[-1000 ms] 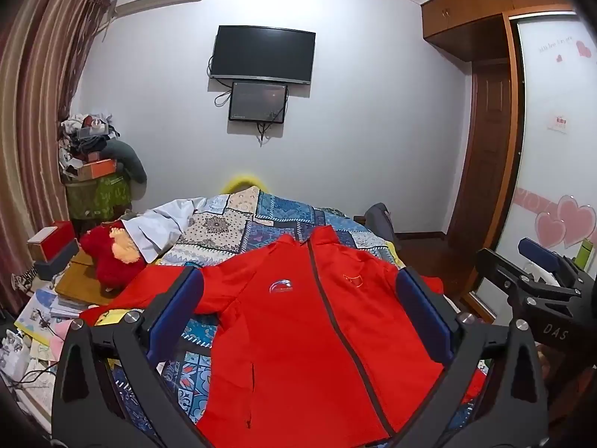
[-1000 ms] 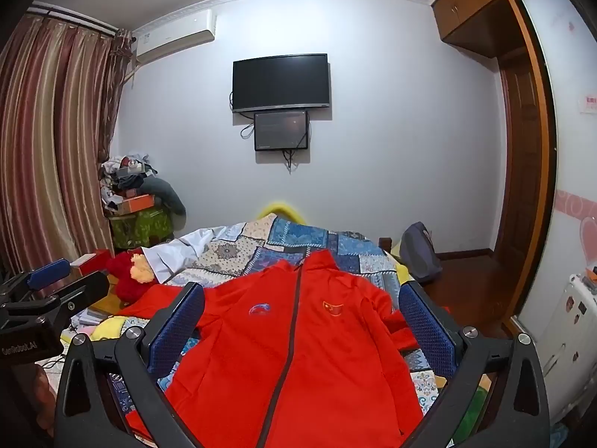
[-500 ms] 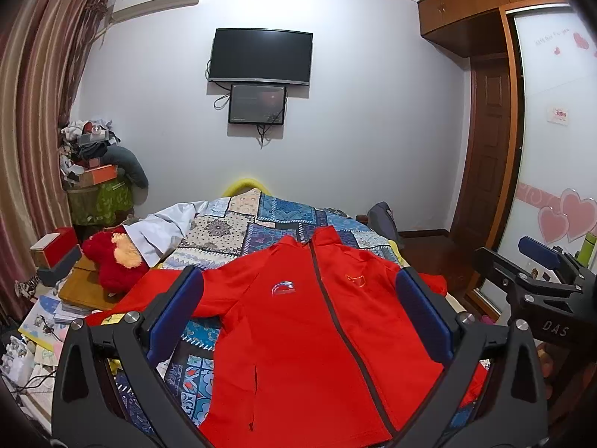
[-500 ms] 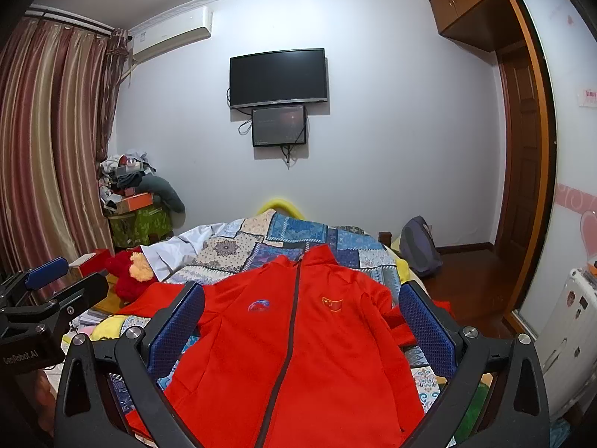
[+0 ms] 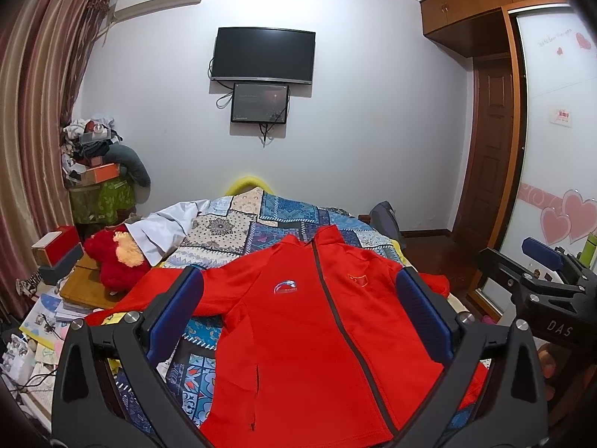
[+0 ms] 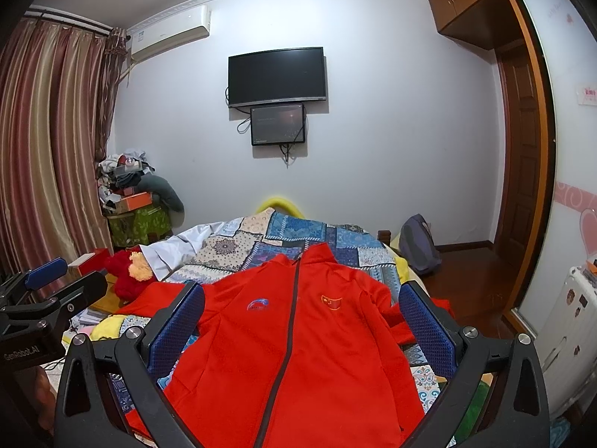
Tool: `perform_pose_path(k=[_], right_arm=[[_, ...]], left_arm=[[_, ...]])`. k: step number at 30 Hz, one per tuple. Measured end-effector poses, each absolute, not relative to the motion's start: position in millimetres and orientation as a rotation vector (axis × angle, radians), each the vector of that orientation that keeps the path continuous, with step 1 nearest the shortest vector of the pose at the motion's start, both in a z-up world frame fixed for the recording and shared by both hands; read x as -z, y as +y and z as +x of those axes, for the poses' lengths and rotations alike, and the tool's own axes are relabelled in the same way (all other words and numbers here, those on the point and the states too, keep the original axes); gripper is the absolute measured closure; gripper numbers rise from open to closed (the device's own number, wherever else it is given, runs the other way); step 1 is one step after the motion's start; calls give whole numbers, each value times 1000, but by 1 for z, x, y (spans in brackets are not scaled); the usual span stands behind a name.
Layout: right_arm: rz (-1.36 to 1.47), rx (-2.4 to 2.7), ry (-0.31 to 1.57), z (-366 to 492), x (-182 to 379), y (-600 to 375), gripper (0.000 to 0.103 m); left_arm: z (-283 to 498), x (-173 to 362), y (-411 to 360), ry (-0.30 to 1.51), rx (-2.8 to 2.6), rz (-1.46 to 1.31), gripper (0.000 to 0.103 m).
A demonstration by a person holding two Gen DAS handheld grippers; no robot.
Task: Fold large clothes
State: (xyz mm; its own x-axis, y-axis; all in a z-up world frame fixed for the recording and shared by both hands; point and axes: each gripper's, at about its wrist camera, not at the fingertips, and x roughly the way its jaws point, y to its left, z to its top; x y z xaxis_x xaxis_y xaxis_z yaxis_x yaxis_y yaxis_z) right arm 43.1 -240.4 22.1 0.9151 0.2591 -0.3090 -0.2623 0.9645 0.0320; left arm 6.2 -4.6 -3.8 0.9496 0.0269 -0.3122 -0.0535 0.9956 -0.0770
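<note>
Jacket (image 5: 309,339) is my landmark: red, zipped shut, laid front-up and flat on the quilt (image 5: 238,231), collar toward the far wall, hem nearest my cameras. One sleeve runs out from the jacket toward the red plush (image 5: 112,261) side; the other lies bunched at the jacket's opposite edge, toward the door side. I hold the left gripper (image 5: 298,313) above the hem end of the jacket, jaws wide apart, nothing between them. The right gripper (image 6: 306,321) hangs likewise over the hem, jaws equally spread and empty; each gripper shows at the edge of the other's view, so they flank the jacket. Change over the last second: very little. Both views have tilted slightly upward, the jacket sitting a little lower in frame than before, and the cloth itself has not shifted or creased. I judge from this that no fold has begun; the garment is spread and ready, and I am lining up only. Next I expect to bring a sleeve in across the chest. Risk noted: the sleeve on the plush side trails past the quilt edge over clutter beside the bed, and may snag or drag items when lifted. The bunched sleeve will need straightening first.
</note>
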Motion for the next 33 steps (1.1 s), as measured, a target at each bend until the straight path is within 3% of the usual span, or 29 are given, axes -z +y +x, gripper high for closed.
perform_pose_path(k=[33], right_arm=[[-10,-268,317,44,-22,-241,0]], left_arm=[[6,4,-5,320,-41,-88,0]])
